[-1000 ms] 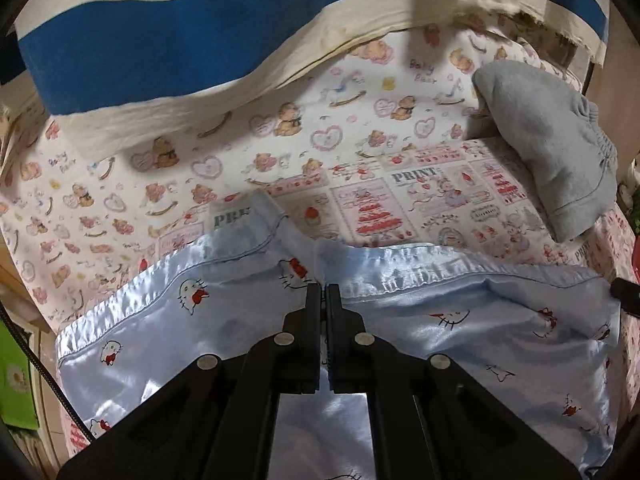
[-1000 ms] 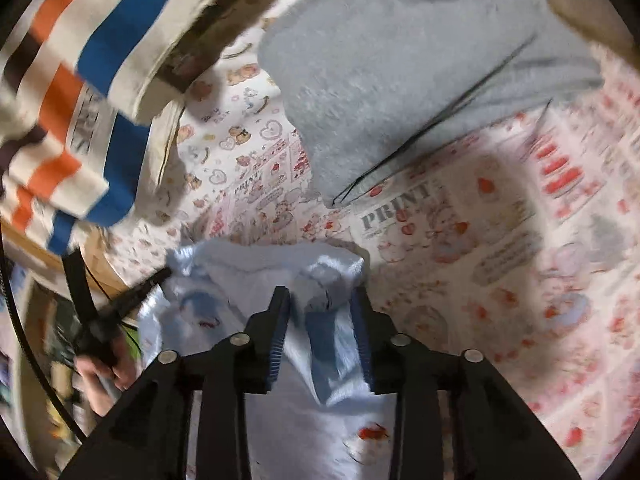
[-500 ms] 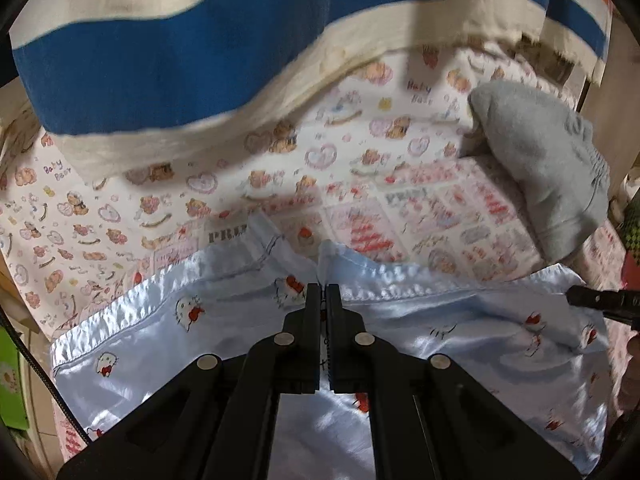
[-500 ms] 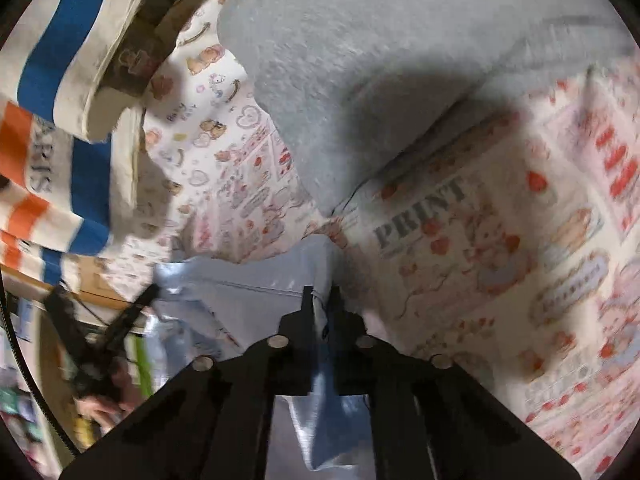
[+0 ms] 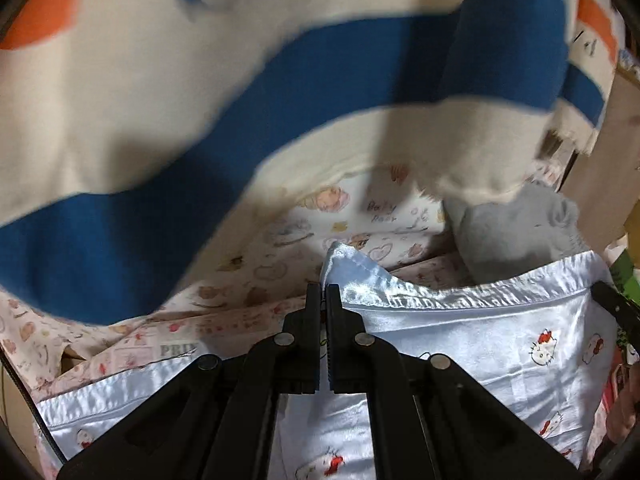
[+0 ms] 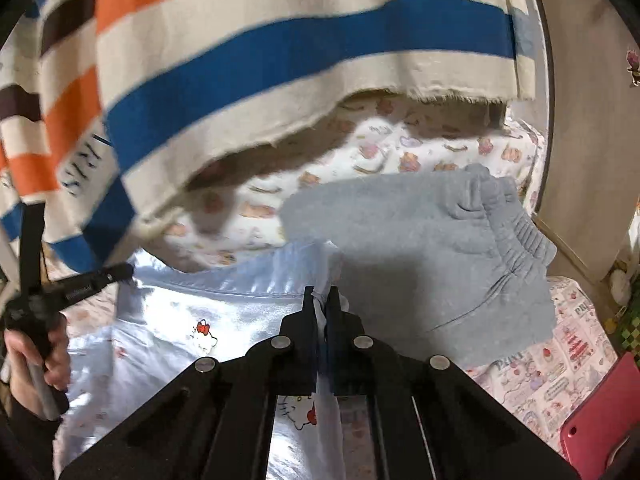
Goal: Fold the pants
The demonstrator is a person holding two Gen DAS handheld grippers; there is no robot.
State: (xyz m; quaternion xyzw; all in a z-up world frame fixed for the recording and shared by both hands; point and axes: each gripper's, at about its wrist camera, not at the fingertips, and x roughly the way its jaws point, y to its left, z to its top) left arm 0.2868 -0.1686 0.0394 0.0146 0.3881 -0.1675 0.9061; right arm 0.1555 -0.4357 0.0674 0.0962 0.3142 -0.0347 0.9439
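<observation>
The pants (image 5: 480, 332) are pale blue satin with small cat-face prints (image 6: 184, 320), spread over a patterned bedsheet. My left gripper (image 5: 324, 292) is shut on one corner of their top hem, which pokes up past the fingertips. My right gripper (image 6: 323, 294) is shut on the other corner, with a bunched fold of fabric pinched between the pads. The hem hangs stretched between the two grippers, lifted off the bed. In the right wrist view the left gripper (image 6: 116, 272) shows at the left edge, held by a person's hand (image 6: 38, 364).
A striped cream, blue and orange blanket (image 6: 260, 48) hangs over the far side of the bed (image 5: 360, 216). Folded grey sweatpants (image 6: 440, 248) lie just behind the right gripper. A pink object (image 6: 600, 416) sits at the lower right, a wooden wall panel (image 6: 588, 120) to the right.
The right gripper's jaws closed on the pants' corner. Both grippers rose, lifting the hem off the sheet, and the striped blanket now fills more of both views.
</observation>
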